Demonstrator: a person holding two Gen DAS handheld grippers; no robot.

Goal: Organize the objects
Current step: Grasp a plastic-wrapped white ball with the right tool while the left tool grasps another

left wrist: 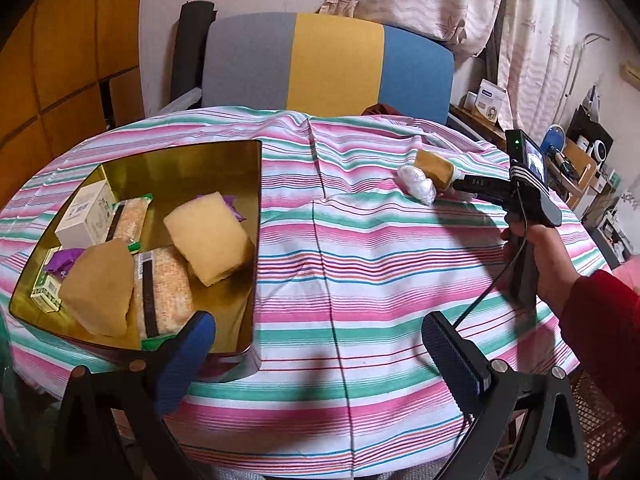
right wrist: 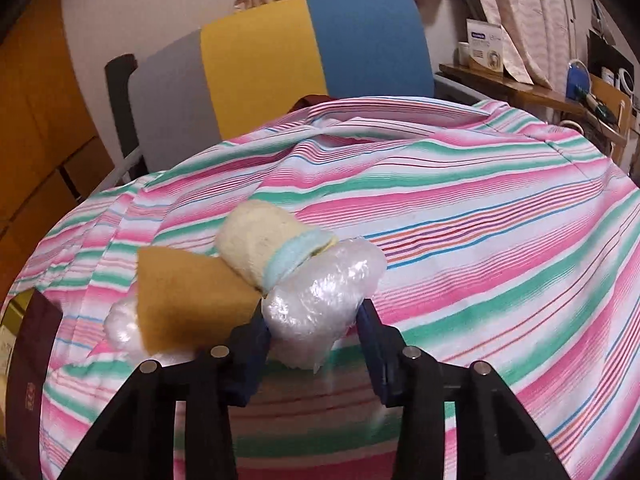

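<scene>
A gold tin tray (left wrist: pixel 258 184) sits at the left of the striped table and holds yellow sponges (left wrist: pixel 208 236), a white box (left wrist: pixel 86 212) and wrapped packets (left wrist: pixel 164 288). My left gripper (left wrist: pixel 320 348) hangs open beside the tray's near right corner, nothing between its fingers. At the far right, my right gripper (left wrist: pixel 452 184) is in a hand, up against a brown sponge (left wrist: pixel 434 166) and a clear plastic-wrapped bundle (left wrist: pixel 416 184). In the right wrist view my right gripper (right wrist: pixel 312 316) is shut on the plastic bundle (right wrist: pixel 320 296). The sponge (right wrist: pixel 188 296) and a rolled cream cloth with a blue band (right wrist: pixel 260 240) lie against it.
A chair with a grey, yellow and blue back (left wrist: pixel 328 64) stands behind the table. Cluttered shelves (left wrist: pixel 580 160) and curtains fill the right side. A dark maroon flat thing (right wrist: pixel 32 360) lies at the left edge of the right wrist view. The striped cloth (left wrist: pixel 360 260) is wrinkled.
</scene>
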